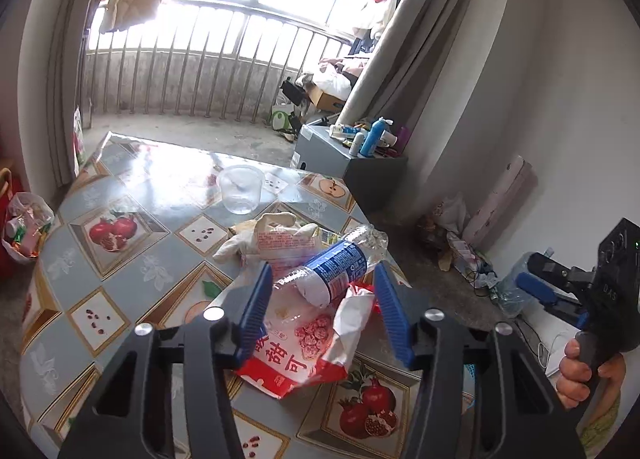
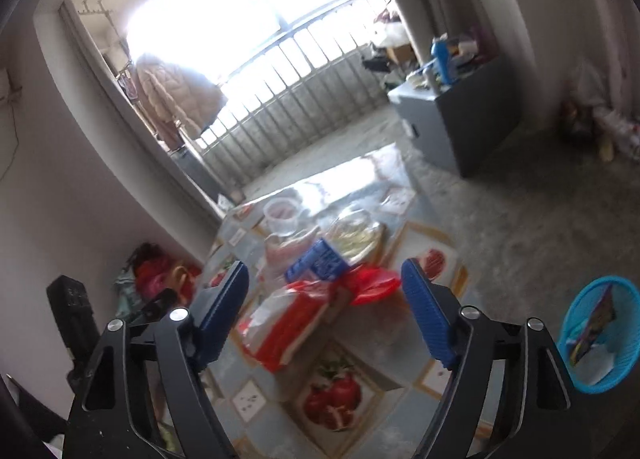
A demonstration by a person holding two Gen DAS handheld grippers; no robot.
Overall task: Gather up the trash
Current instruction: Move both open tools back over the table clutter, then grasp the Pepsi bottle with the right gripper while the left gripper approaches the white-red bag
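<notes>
While most trash is left on the table, little looks collected yet: a blue basket at 3 o'clock in the R view holds some scraps. L gripper fingers are spread either side of the crushed bottle and red snack bag, neither visibly pinched. R gripper is spread, empty. Clear cup sits at 11. R view is blurred; basket contents can't be made out.

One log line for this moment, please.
left hand-held gripper: open, at bottle | right hand-held gripper: open, empty | basket: floor
</notes>
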